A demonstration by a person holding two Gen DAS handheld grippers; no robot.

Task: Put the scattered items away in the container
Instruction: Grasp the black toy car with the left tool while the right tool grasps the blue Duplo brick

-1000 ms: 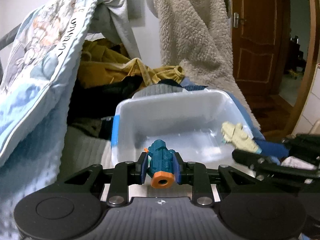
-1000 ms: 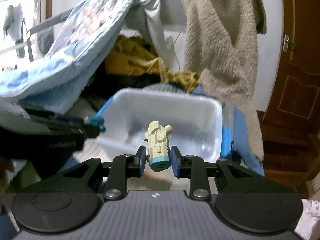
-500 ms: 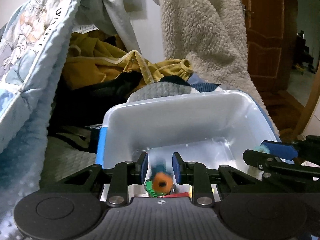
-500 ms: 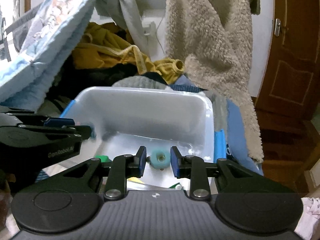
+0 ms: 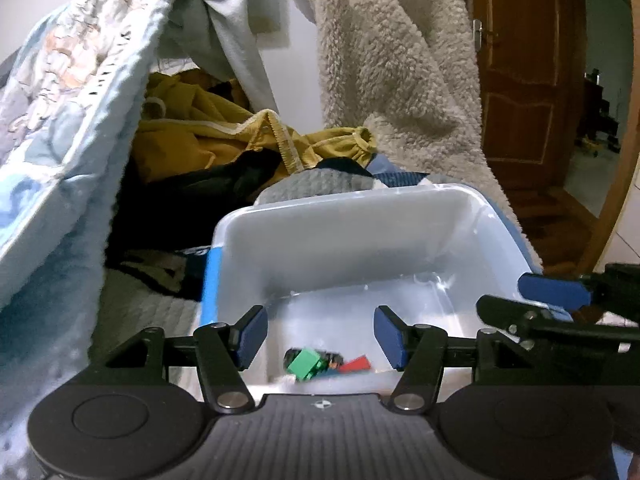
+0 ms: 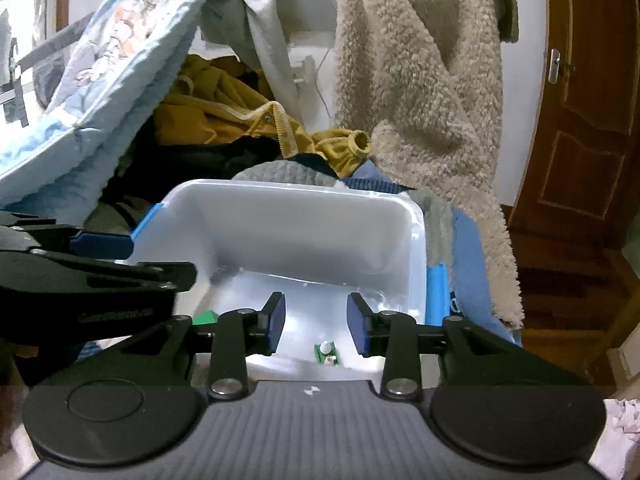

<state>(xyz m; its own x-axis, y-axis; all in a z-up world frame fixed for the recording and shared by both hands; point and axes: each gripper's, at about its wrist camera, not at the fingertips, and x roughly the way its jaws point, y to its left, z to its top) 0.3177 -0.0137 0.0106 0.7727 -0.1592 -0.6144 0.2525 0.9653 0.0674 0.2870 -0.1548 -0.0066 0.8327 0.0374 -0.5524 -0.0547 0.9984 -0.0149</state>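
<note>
Both grippers hang over the plastic bin, left gripper spreading wide, right gripper opening narrower, nothing between either pair. Small toys lie inside, so probably a drop-off.

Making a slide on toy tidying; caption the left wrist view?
Left gripper opening, empty, above the plastic bin holding small toys.

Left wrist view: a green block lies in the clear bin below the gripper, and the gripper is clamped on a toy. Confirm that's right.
Not quite. The green block does lie in the clear bin, but the left gripper is clamped on nothing: its jaws are opening with an empty gap between them, as the left wrist view shows.
</note>
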